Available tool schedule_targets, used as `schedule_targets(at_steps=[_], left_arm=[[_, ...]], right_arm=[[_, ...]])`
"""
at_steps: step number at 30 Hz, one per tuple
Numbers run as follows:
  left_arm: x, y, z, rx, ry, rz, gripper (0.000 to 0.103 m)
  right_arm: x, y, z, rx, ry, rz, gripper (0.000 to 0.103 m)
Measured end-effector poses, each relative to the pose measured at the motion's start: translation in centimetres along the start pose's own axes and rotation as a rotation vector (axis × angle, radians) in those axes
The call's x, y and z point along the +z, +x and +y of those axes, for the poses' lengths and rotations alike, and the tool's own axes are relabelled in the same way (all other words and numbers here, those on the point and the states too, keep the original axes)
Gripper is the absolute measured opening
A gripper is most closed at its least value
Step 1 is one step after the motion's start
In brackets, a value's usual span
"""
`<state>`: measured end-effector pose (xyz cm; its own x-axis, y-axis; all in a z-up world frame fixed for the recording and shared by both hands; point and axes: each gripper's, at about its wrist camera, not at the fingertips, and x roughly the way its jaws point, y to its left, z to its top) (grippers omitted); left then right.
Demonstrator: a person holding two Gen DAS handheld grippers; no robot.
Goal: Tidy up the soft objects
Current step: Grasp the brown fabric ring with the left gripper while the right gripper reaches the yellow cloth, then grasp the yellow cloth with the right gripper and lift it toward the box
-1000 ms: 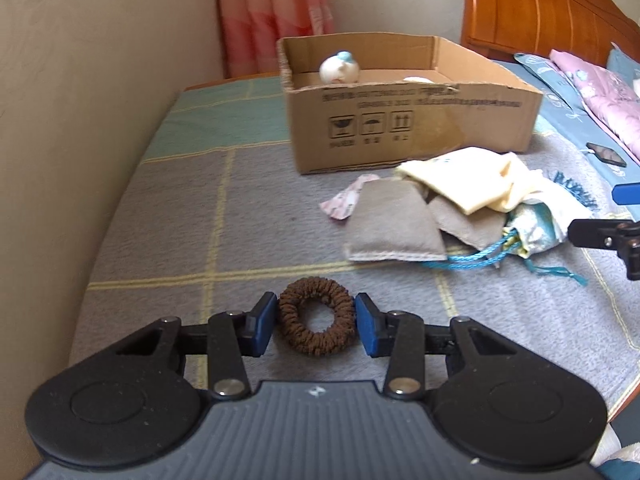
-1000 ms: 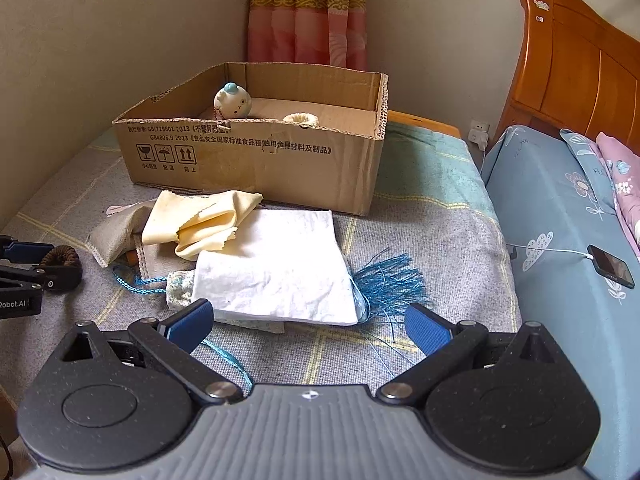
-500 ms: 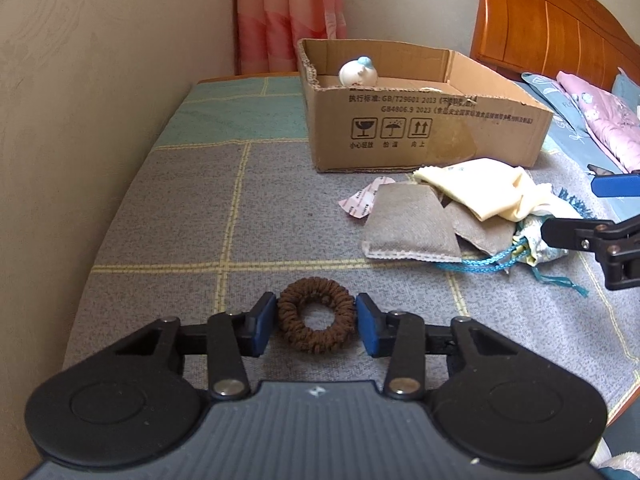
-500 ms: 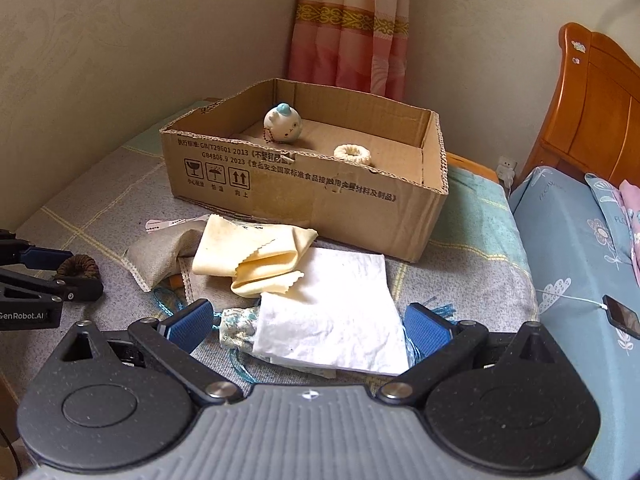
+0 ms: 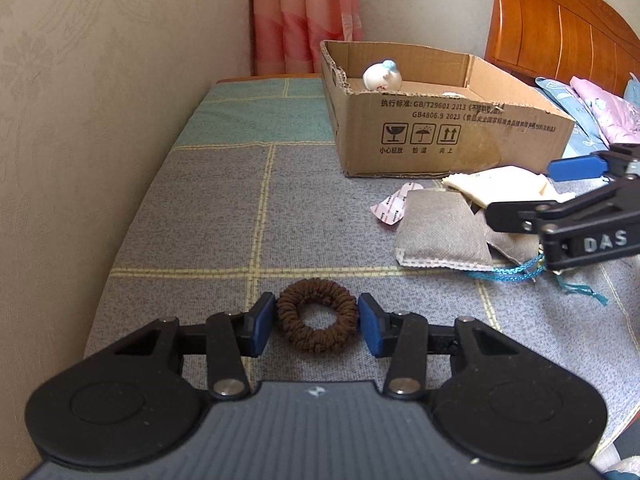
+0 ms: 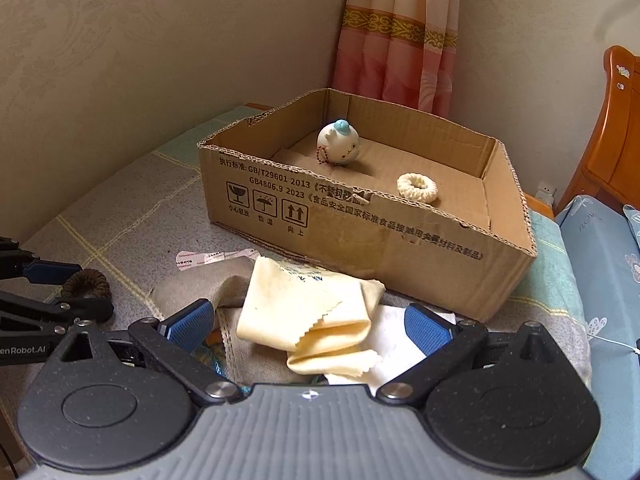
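Currently the left gripper [image 5: 317, 322] brackets the brown hair tie [image 5: 317, 315], pads touching both flanks, jaws having just eased slightly. The right gripper [image 6: 310, 326] stands wide apart over the yellow cloth [image 6: 316, 314]. The cardboard box [image 5: 448, 136] lies ahead, right of the tie.

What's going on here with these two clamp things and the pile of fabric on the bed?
Someone is sorting soft items into the cardboard box, which already holds a round white toy and a cream scrunchie. The left claw has a brown scrunchie between its pads on the bedspread. The right claw hangs open over the folded yellow cloth in the fabric pile.
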<state>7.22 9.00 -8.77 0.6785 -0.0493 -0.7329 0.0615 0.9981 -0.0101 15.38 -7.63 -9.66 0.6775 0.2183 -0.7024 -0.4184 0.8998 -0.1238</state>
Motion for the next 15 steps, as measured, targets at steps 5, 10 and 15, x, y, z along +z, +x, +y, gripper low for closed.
schedule_targets(at_steps=[5,10,15], left_arm=[[-0.1,-0.1,0.1,-0.01,-0.005,0.001,0.053],[-0.2,0.0,0.0,-0.02,-0.009,0.001,0.062],[-0.2,0.0,0.0,-0.021,-0.012,0.0,0.063]], right_arm=[[0.5,1.9,0.0,-0.012,0.031,0.013,0.102],[0.4,3.1,-0.5,-0.033,0.072,0.04,0.094],[0.2,3.1,-0.5,-0.045,0.079,0.033,0.077]])
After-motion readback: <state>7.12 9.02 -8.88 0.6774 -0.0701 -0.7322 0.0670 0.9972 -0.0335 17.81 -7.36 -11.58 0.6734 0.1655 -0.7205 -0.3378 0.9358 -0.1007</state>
